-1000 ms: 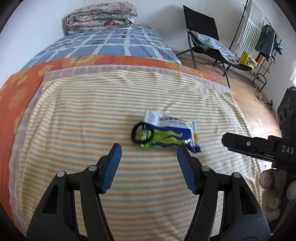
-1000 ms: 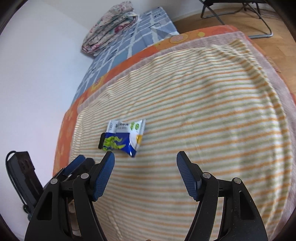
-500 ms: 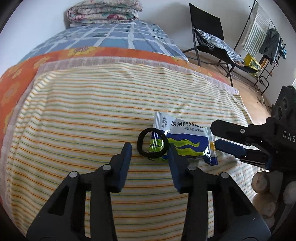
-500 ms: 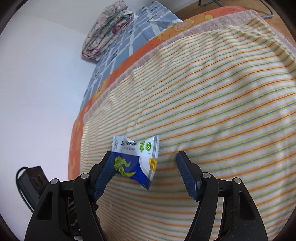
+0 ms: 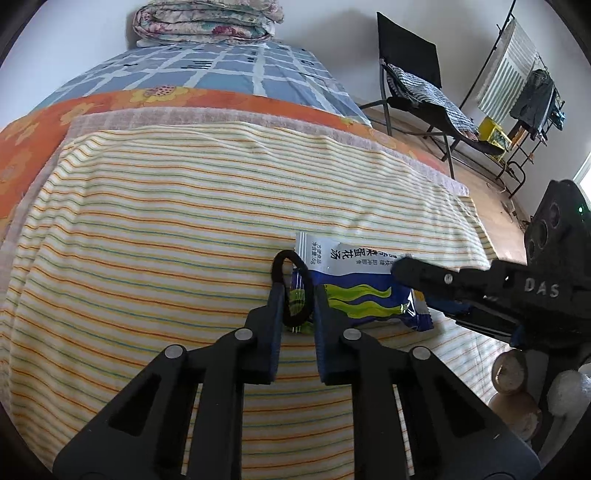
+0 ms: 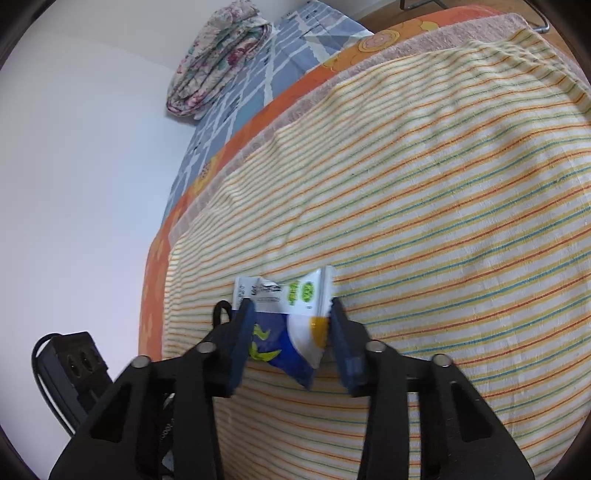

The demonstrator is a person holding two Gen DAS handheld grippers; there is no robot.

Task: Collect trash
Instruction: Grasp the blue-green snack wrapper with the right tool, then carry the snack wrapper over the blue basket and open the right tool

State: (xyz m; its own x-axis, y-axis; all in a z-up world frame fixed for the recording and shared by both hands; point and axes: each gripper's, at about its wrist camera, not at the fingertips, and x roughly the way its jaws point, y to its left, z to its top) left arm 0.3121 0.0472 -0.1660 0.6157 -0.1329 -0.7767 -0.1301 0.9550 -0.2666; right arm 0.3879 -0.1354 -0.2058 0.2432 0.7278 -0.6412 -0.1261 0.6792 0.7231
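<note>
A blue, white and green snack wrapper lies on the striped cloth covering the bed, with a black hair tie at its left end. My left gripper is closing, and its pads pinch the hair tie into a narrow loop. From the right, my right gripper reaches over the wrapper. In the right wrist view the right gripper is closing too. The wrapper sits buckled between its pads, touching both. The hair tie peeks out to the left.
A folded floral quilt lies at the far end of the bed. On the wooden floor to the right stand a black chair and a drying rack with hung clothes. A white wall borders the bed's other side.
Both grippers came forward and down to the wrapper. The left jaws narrowed from wide open onto the hair tie. The right jaws closed in on the wrapper, which has buckled.
</note>
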